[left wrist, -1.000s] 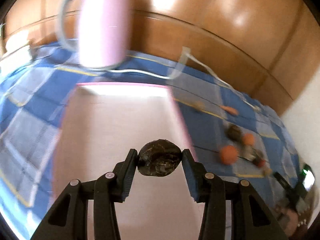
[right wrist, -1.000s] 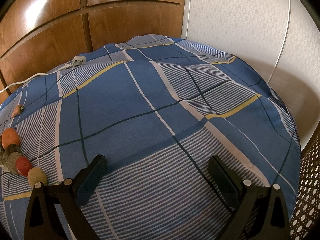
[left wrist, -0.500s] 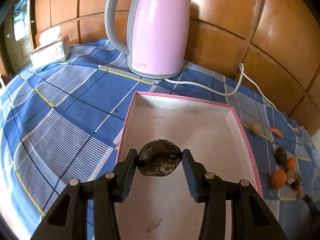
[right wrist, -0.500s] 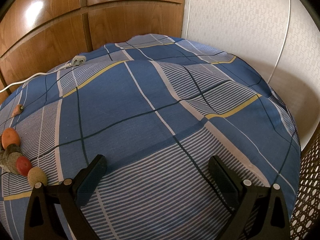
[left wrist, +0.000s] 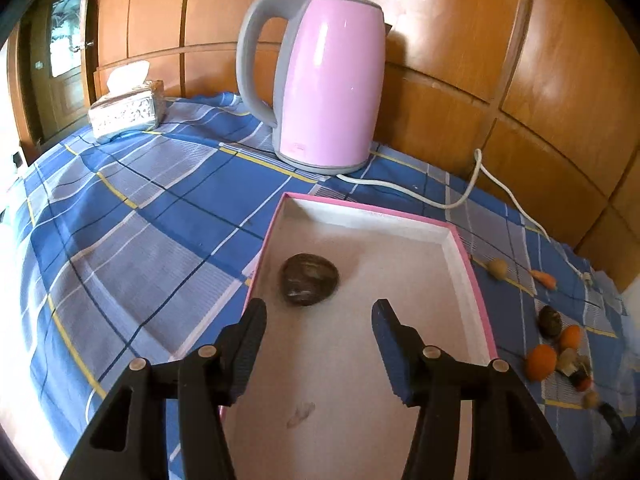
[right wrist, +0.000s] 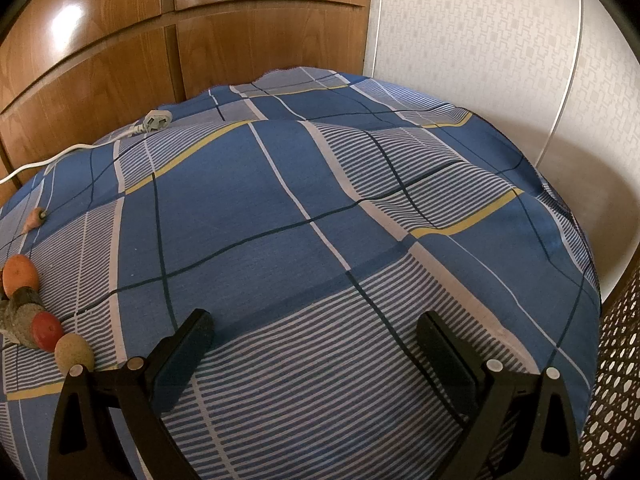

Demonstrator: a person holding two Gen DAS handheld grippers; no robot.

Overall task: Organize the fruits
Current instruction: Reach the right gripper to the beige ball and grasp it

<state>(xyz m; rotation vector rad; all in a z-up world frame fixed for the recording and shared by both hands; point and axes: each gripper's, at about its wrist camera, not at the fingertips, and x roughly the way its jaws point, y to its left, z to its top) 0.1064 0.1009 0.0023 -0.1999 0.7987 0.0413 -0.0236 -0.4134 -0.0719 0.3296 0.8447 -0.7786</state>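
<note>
A dark brown fruit (left wrist: 310,284) lies inside the pink-edged white box (left wrist: 472,276) near its left wall. My left gripper (left wrist: 318,312) is open and empty, just behind the fruit above the box. Several small fruits lie on the blue plaid cloth to the right of the box: an orange one (left wrist: 541,362), another dark one (left wrist: 549,321), a tan one (left wrist: 497,269) and a small carrot (left wrist: 545,279). My right gripper (right wrist: 314,332) is open and empty over bare cloth. Some of the fruits show at its far left, among them a red one (right wrist: 46,331).
A pink electric kettle (left wrist: 324,92) stands behind the box, its white cord (left wrist: 460,200) trailing right to a plug (right wrist: 154,123). A tissue box (left wrist: 126,110) sits at the back left. Wooden panels stand behind the table. A white wall and a woven chair (right wrist: 612,380) are at the right.
My left gripper has opened and let go of the dark fruit, which now lies in the box. The left view has drawn back a little. The right gripper has not moved.
</note>
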